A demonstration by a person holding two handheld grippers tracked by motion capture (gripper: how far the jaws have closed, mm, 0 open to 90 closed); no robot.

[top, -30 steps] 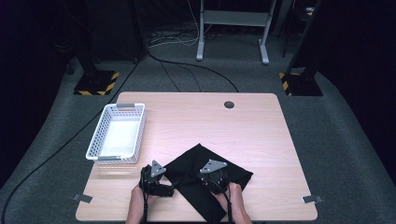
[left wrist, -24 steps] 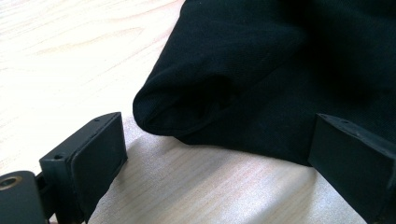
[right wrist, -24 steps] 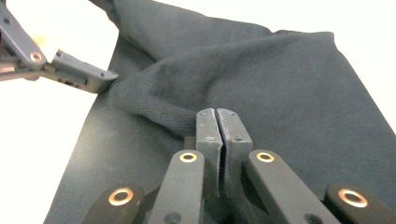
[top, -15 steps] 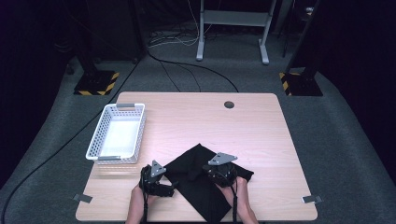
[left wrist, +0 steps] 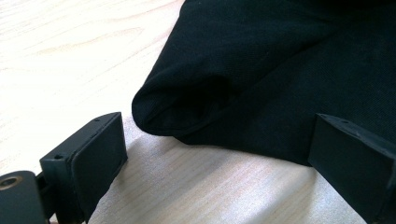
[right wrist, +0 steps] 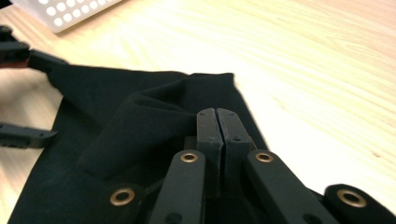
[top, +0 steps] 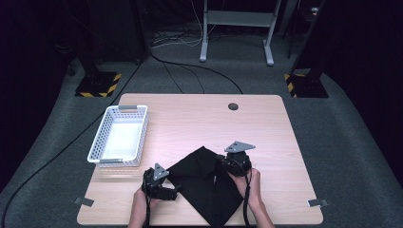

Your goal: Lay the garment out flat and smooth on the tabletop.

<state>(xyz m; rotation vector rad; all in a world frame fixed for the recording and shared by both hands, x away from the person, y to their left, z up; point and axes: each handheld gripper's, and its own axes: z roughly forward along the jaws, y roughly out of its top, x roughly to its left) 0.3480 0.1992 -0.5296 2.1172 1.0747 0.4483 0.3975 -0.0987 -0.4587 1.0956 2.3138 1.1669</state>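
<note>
High view: black cloth [top: 204, 183] lay at the table's [top: 190, 118] near edge, left hand-held gripper [top: 175, 191] at its left corner, right hand-held gripper [top: 222, 167] on its right part; white basket [top: 119, 137] by the left edge. Left gripper view: jaws stood apart, cloth fold [left wrist: 187, 107] between, untouched. Right gripper view: jaws pressed together, pinching raised cloth [right wrist: 154, 116].

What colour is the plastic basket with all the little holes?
White. The perforated plastic basket sits on the table's left side, clearest in the high view.
</note>
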